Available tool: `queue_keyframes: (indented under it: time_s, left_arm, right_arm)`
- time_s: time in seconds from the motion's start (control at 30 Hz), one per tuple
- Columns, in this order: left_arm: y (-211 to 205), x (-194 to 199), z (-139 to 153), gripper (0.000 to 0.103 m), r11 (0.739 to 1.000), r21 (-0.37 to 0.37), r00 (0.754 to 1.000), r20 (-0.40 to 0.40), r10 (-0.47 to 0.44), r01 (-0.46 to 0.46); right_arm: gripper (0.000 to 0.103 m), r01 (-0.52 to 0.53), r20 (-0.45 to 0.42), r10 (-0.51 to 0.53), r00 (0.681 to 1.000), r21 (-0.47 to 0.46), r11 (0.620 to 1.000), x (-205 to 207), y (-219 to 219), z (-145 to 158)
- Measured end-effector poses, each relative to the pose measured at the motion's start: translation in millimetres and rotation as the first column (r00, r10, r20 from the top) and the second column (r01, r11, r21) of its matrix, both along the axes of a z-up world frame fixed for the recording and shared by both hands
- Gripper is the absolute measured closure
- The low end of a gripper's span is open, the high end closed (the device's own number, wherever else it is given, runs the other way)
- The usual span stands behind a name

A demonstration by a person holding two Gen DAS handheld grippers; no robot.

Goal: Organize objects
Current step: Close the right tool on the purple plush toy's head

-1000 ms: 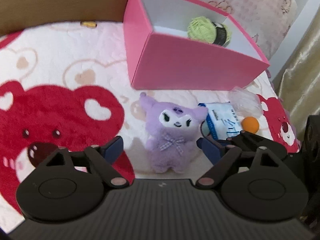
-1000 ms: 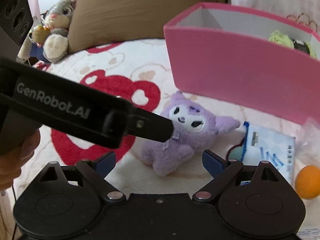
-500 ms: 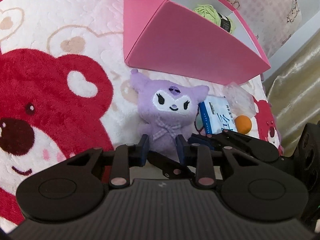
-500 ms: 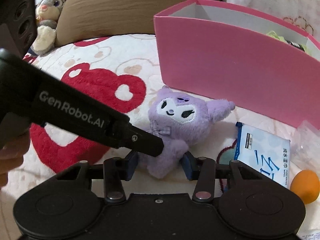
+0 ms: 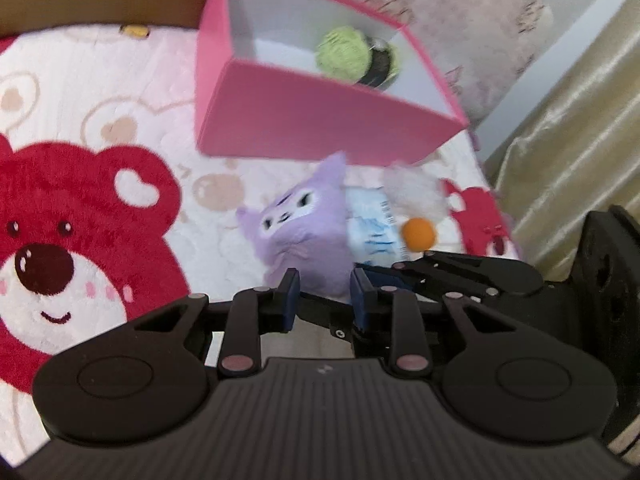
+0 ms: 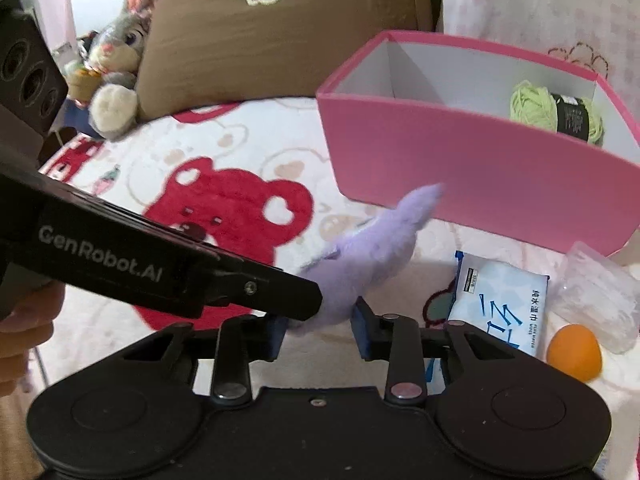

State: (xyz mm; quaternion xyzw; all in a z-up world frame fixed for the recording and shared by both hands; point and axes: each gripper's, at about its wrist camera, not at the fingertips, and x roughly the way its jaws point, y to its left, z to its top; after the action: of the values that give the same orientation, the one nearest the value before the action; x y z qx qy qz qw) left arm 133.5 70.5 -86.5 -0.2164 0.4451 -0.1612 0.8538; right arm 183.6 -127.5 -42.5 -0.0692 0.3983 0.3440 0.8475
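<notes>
Plush (image 5: 304, 236), purple, pinched low on its body by both grippers at once: left gripper (image 5: 325, 294) nearly closed with its blue pads pressing the plush's bottom, right gripper (image 6: 320, 326) likewise closed on the plush (image 6: 372, 256), blurry, tilted with an ear toward the box. In right wrist view the left gripper's black arm crosses from the left and meets the plush right at the right gripper's left pad. Pink box (image 5: 320, 120) sits far of the plush on the bear blanket (image 5: 80, 208), open, green yarn (image 5: 344, 54) inside at its right end. Wipes pack (image 6: 496, 300), clear bag (image 6: 596, 292) and orange ball (image 6: 574, 350) lie right of the plush, near the box's front wall. Bunny toy (image 6: 116, 60) far left against a brown pillow (image 6: 280, 28).
</notes>
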Motion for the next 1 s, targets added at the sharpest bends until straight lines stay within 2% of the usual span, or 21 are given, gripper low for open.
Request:
queue_keyframes:
  time_s: [0.07, 0.17, 0.27, 0.37, 0.47, 0.5, 0.53, 0.57, 0.63, 0.73, 0.9, 1.0]
  left_arm:
    - [-2.7, -4.0, 12.7, 0.077, 1.000, -0.015, 1.000, 0.023, -0.012, 0.013]
    - [-9.7, -4.0, 18.3, 0.077, 1.000, 0.014, 1.000, 0.008, -0.008, 0.008]
    - [-10.9, -2.6, 12.3, 0.077, 1.000, 0.020, 1.000, -0.011, 0.020, -0.020]
    - [-7.9, 0.7, -2.9, 0.076, 0.998, 0.015, 0.998, -0.039, 0.053, -0.053]
    - [-4.9, 6.7, -21.2, 0.070, 0.997, -0.018, 0.994, -0.073, 0.078, -0.079]
    - [-5.2, 8.5, -26.5, 0.069, 0.996, -0.024, 0.993, -0.084, 0.088, -0.090]
    - [-6.3, 10.1, -30.9, 0.064, 0.995, -0.023, 0.991, -0.091, 0.095, -0.098]
    - [-7.7, 12.2, -35.6, 0.056, 0.994, -0.021, 0.989, -0.098, 0.107, -0.109]
    - [-12.3, 15.3, -43.4, 0.051, 0.989, -0.006, 0.983, -0.112, 0.144, -0.146]
    - [-20.0, 21.7, -52.2, 0.042, 0.986, 0.019, 0.981, -0.092, 0.169, -0.168]
    - [-29.9, 27.1, -73.2, 0.037, 0.982, -0.056, 0.973, -0.156, 0.168, -0.178]
    - [-36.2, 25.0, -77.6, 0.037, 0.982, -0.092, 0.977, -0.151, 0.150, -0.165]
  right_arm:
    - [0.068, -0.020, -0.006, 0.020, 1.000, 0.026, 0.999, -1.0, -2.7, 7.7]
    - [0.069, -0.028, -0.024, 0.028, 0.999, 0.018, 0.999, 6.2, -1.6, 9.2]
    - [0.068, -0.001, -0.041, 0.001, 0.999, -0.023, 1.000, 11.3, -8.0, 2.8]
    - [0.063, 0.070, -0.059, -0.074, 0.996, -0.067, 0.995, 14.4, -19.0, -6.1]
    - [0.047, 0.081, -0.030, -0.084, 0.996, -0.097, 0.992, 10.3, -28.1, -13.6]
    - [0.039, 0.078, -0.026, -0.081, 0.996, -0.103, 0.992, 9.6, -30.1, -16.5]
    - [0.035, 0.074, -0.021, -0.077, 0.997, -0.107, 0.991, 8.2, -32.1, -19.2]
    - [0.035, 0.069, -0.018, -0.071, 0.997, -0.108, 0.992, 7.8, -33.6, -21.3]
    - [0.031, 0.061, -0.010, -0.062, 0.998, -0.114, 0.992, 8.1, -34.8, -25.4]
    - [0.030, 0.063, 0.001, -0.063, 0.998, -0.120, 0.991, 10.4, -34.2, -28.9]
    - [0.030, 0.041, 0.038, -0.035, 0.999, -0.156, 0.987, 6.6, -24.2, -35.4]
    - [0.029, 0.010, 0.064, 0.002, 0.998, -0.186, 0.982, -1.2, -15.5, -39.3]
